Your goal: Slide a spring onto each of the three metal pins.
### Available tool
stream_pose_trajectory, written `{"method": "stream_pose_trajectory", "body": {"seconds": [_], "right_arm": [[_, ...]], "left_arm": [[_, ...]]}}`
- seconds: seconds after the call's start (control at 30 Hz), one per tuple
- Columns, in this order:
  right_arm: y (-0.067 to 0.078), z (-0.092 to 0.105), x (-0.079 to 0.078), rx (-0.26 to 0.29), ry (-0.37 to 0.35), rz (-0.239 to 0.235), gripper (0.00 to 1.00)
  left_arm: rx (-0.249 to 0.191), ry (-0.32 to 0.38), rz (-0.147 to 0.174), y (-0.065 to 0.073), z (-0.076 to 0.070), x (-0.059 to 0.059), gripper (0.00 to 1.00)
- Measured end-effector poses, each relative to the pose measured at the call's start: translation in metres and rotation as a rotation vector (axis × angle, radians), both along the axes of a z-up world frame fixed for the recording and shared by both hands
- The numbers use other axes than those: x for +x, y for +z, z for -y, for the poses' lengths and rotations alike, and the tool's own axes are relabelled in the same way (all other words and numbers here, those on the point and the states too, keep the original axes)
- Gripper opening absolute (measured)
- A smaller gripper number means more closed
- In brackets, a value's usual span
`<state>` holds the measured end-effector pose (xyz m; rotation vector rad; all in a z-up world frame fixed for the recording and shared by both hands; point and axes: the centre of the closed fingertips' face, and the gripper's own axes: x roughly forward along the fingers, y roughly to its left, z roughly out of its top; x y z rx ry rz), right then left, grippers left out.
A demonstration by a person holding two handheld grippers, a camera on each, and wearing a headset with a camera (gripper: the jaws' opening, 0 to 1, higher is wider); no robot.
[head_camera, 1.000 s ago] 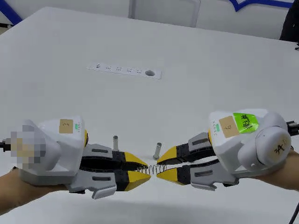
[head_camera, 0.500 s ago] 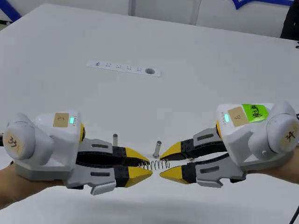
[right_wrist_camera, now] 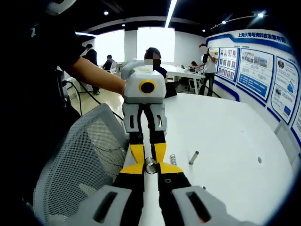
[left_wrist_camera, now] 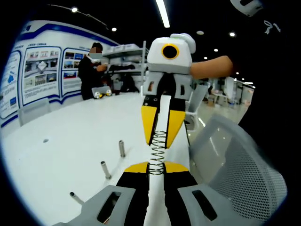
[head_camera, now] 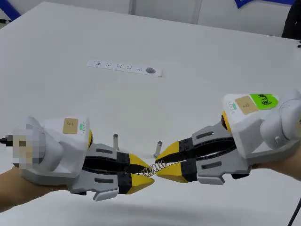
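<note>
My left gripper (head_camera: 148,173) and right gripper (head_camera: 161,165) are nose to nose above the white tabletop (head_camera: 188,94), with the small silver coil spring (left_wrist_camera: 157,150) hanging in the air between them. Each pair of yellow-tipped jaws is closed on one end of it. A second ago the two noses were almost touching and the coil was bunched short. Half a second ago I had drawn them apart and the spring lay stretched close to level. Now the right gripper has risen and tipped its nose down toward the left one, so the spring runs on a slant, higher at the right end, and looks less stretched. The left gripper has barely shifted. The socket strip far back on the table sits in the same place across the pictures, so I take these for moves of the hands rather than of the headset. The three short grey metal pins (left_wrist_camera: 106,170) stand in a row on the tabletop beyond the jaws, and they look bare in the left gripper view. A second small coil (right_wrist_camera: 172,160) shows near one pin in the right gripper view, but I cannot tell whether it lies loose or sits on something. As I read it, the spring is being re-gripped or turned between the grippers. No pin has been threaded with it yet. One gripper will have to let go so that a free end can be brought down over a pin.
</note>
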<state>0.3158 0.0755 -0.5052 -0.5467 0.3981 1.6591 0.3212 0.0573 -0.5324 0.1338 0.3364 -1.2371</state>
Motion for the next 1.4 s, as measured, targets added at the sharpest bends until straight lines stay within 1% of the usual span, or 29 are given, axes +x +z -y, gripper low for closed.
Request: {"method": "stream_pose_trajectory", "body": {"seconds": [0.1,0.23,0.33,0.4,0.43,0.53,0.63,0.73,0.8,0.83,0.9,0.97,1.0,1.03,1.13,1.2,1.23,1.27,1.33,1.4], "right_arm": [[0.002,-0.003,-0.001,0.014,0.002,-0.008,0.11],[0.008,-0.01,-0.001,0.048,-0.008,-0.011,0.11],[0.012,-0.015,-0.002,0.06,-0.007,-0.013,0.11],[0.014,-0.018,-0.002,0.075,-0.013,-0.031,0.11],[0.015,-0.019,-0.002,0.082,-0.012,-0.032,0.11],[0.015,-0.02,-0.002,0.084,-0.013,-0.035,0.11],[0.014,-0.018,0.0,0.073,-0.018,-0.025,0.1],[0.015,-0.018,0.003,0.079,-0.034,-0.022,0.1],[0.016,-0.019,0.005,0.084,-0.04,-0.019,0.1],[0.017,-0.019,0.006,0.083,-0.042,-0.019,0.1],[0.018,-0.019,0.008,0.085,-0.045,-0.014,0.1],[0.02,-0.02,0.011,0.09,-0.047,-0.009,0.1],[0.022,-0.021,0.013,0.094,-0.05,-0.004,0.1],[0.024,-0.021,0.015,0.094,-0.052,0.0,0.1],[0.029,-0.02,0.025,0.104,-0.072,0.018,0.11],[0.032,-0.019,0.033,0.112,-0.091,0.026,0.11],[0.032,-0.018,0.037,0.112,-0.102,0.033,0.11],[0.033,-0.017,0.043,0.112,-0.119,0.038,0.11],[0.033,-0.015,0.054,0.113,-0.151,0.048,0.11],[0.033,-0.013,0.064,0.113,-0.182,0.059,0.11]], "left_arm": [[0.0,-0.001,-0.004,0.0,-0.001,0.0,0.1],[-0.006,0.006,0.002,0.003,-0.003,0.001,0.1],[-0.01,0.007,0.009,0.004,-0.003,0.002,0.1],[-0.014,0.007,0.015,0.006,-0.002,0.002,0.1],[-0.019,0.006,0.013,0.007,-0.001,0.002,0.1],[-0.02,0.006,0.015,0.007,0.0,0.002,0.1],[-0.017,0.01,0.014,0.005,0.0,0.003,0.1],[-0.037,0.024,0.008,0.007,-0.001,0.006,0.12],[-0.042,0.034,0.015,0.009,-0.002,0.008,0.13],[-0.044,0.041,0.03,0.011,-0.003,0.009,0.15],[-0.045,0.052,0.03,0.011,-0.004,0.011,0.26],[-0.033,0.065,0.032,0.01,-0.008,0.014,0.38],[-0.017,0.073,0.041,0.008,-0.011,0.015,0.41],[-0.009,0.076,0.044,0.006,-0.013,0.016,0.42],[-0.002,0.094,0.047,0.005,-0.02,0.018,0.46],[-0.009,0.122,0.046,0.007,-0.026,0.023,0.52],[-0.014,0.135,0.04,0.008,-0.028,0.024,0.54],[-0.031,0.151,0.025,0.01,-0.031,0.026,0.58],[-0.049,0.164,0.027,0.014,-0.033,0.027,0.63],[-0.048,0.176,0.033,0.015,-0.036,0.029,0.67]]}}
